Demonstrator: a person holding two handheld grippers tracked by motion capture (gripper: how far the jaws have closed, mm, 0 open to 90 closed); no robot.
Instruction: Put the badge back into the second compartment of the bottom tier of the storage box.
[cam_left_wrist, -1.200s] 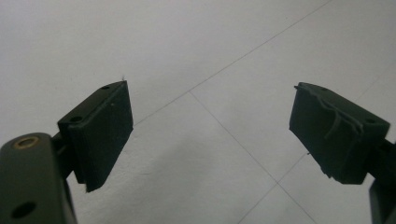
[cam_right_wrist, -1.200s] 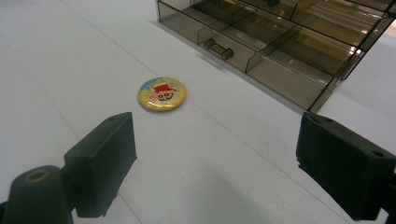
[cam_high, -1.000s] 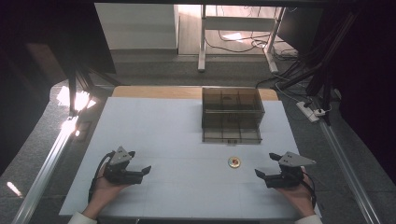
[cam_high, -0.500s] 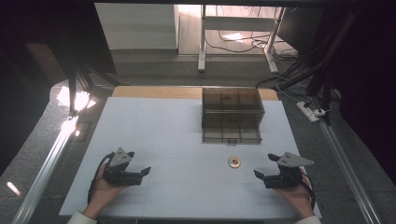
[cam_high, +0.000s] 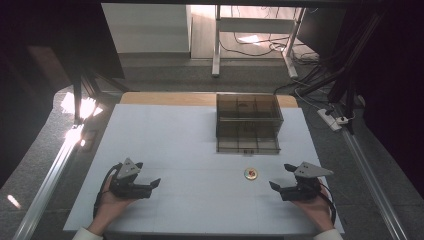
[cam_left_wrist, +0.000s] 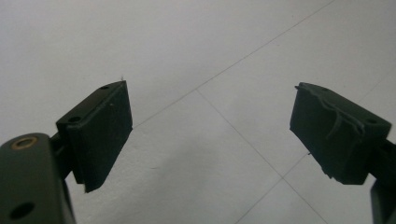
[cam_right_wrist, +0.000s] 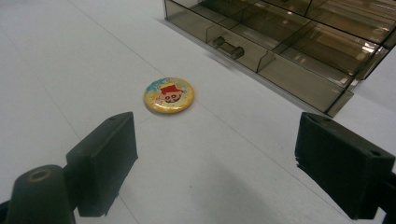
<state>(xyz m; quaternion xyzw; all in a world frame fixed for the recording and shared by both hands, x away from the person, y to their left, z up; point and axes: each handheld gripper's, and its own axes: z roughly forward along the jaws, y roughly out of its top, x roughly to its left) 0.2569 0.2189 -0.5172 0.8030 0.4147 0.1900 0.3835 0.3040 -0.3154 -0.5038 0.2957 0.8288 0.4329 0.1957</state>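
Little was changed over the last second: the right claw (cam_high: 280, 183) was shifted only slightly, kept near the badge (cam_high: 251, 173), jaws spread and empty. The left claw (cam_high: 151, 183) was held released, well apart, over bare surface (cam_high: 190, 135). The badge was left flat on the surface, just in front of the organizer (cam_high: 247, 123). The pick was judged not yet begun.

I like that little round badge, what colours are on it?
Yellow badge with blue patches and a red-hatted cartoon face; clearest in the right gripper view.
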